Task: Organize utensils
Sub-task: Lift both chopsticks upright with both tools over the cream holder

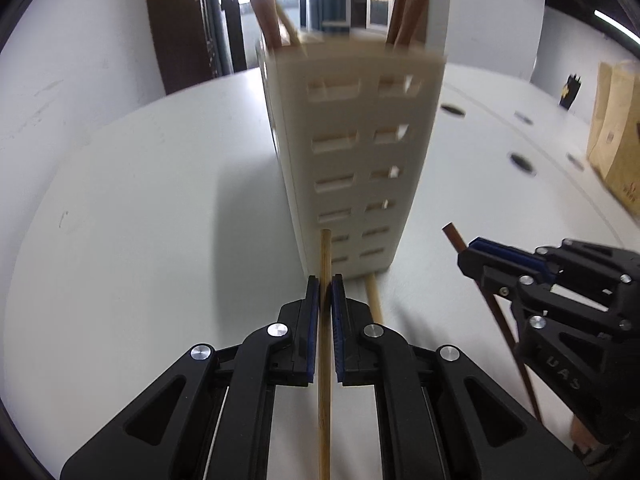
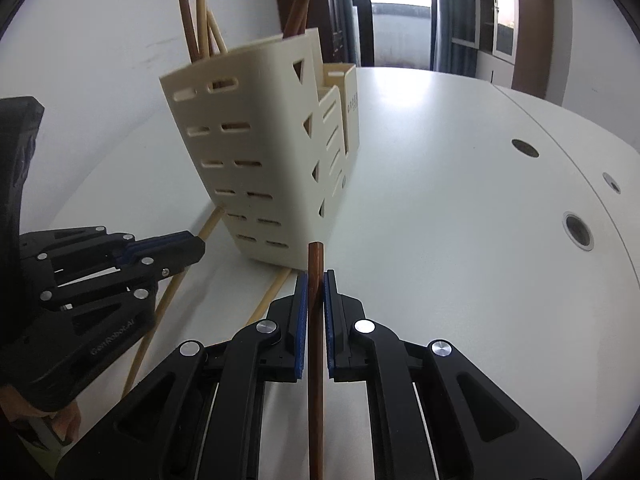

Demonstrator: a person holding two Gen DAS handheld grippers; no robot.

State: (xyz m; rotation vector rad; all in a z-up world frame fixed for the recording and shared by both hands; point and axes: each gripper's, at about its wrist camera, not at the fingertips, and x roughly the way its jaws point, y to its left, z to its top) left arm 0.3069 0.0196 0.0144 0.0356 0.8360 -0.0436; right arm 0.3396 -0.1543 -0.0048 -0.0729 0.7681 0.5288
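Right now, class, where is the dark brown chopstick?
The dark brown chopstick is clamped between the right gripper's jaws, its tip pointing at the base of the cream utensil holder; the left wrist view shows it at the right edge.

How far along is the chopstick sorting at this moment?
Partly done. Several chopsticks already stand in the cream holder. In hand: the left claw grips a light chopstick and the right claw a dark chopstick. Left: at least one loose chopstick lies on the table by the holder.
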